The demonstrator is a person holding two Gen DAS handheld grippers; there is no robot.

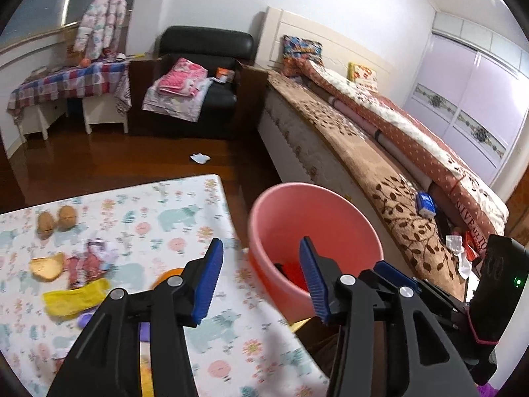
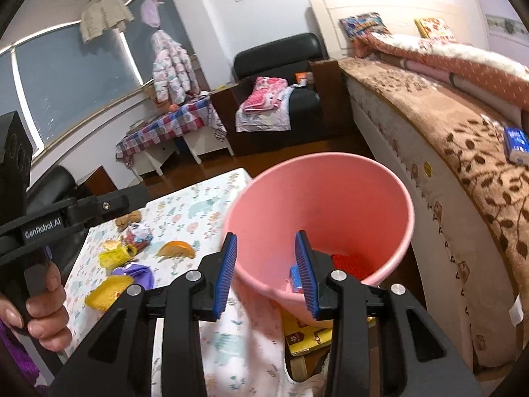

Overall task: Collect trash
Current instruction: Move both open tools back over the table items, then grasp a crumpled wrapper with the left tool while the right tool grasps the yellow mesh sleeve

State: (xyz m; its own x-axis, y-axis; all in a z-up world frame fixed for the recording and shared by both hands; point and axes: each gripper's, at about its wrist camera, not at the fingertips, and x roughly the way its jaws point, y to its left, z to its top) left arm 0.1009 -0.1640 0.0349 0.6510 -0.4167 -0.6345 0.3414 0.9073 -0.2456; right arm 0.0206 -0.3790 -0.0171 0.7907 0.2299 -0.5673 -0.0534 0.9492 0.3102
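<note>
Beside bed [image 2: 463,152], tilted pink bin [image 2: 317,198]

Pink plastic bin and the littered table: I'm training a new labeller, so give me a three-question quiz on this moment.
1. True or false: the pink plastic bin is empty.
2. The orange peel wedge lies on: A) the leaf-patterned brown bedspread B) the animal-print tablecloth C) the black leather armchair.
3. Fill in: the left gripper and right gripper both stand ____, holding nothing.

Key: 1 false, red and blue scraps lie at its bottom; 2 B; 3 open.
</note>
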